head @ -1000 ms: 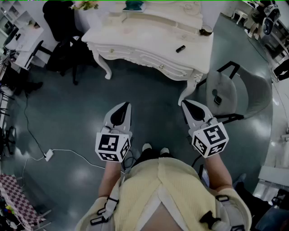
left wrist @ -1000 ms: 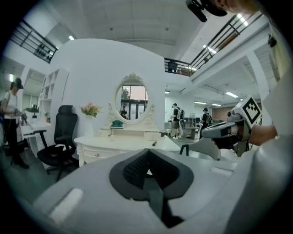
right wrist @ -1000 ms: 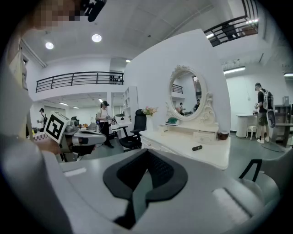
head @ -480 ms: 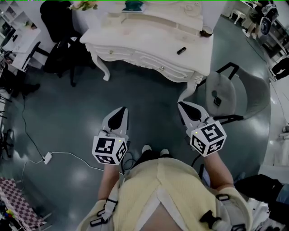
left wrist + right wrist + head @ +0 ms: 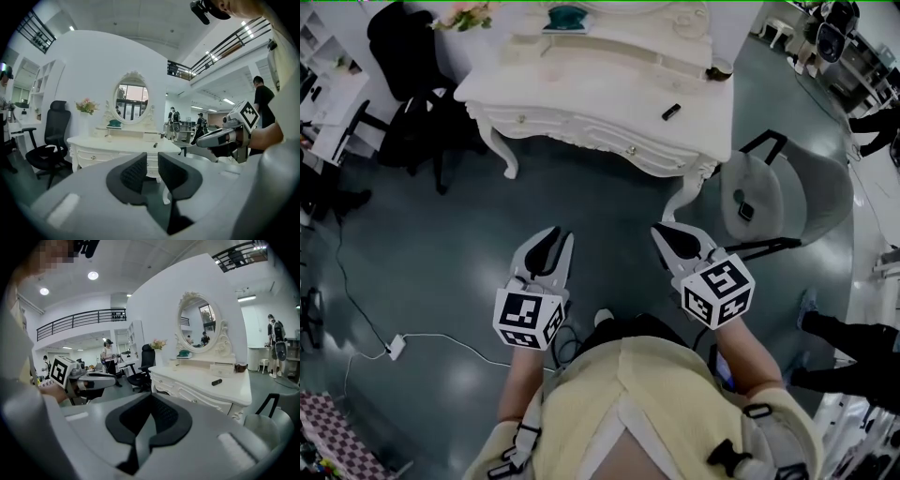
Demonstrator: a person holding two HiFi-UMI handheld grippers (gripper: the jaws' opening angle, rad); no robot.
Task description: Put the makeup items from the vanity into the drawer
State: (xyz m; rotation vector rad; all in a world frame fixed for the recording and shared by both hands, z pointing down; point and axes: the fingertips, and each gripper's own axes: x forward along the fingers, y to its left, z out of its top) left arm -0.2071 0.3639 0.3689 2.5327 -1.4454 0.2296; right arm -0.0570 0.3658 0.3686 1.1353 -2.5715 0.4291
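Approach step; I stand well short of the vanity [image 5: 581,94]. Left gripper [image 5: 551,242] jaws have just been opening, slightly apart, empty; right gripper [image 5: 670,239] pressed together. Dark makeup item [image 5: 672,112] lies on the vanity top. Next: close in, open the drawer [image 5: 581,134].

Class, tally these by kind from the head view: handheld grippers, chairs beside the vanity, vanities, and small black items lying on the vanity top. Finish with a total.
Grippers: 2 (left gripper, right gripper)
Chairs: 2 (black office chair, grey chair)
Vanities: 1 (vanity)
Small black items: 1 (small black item)
Total: 6
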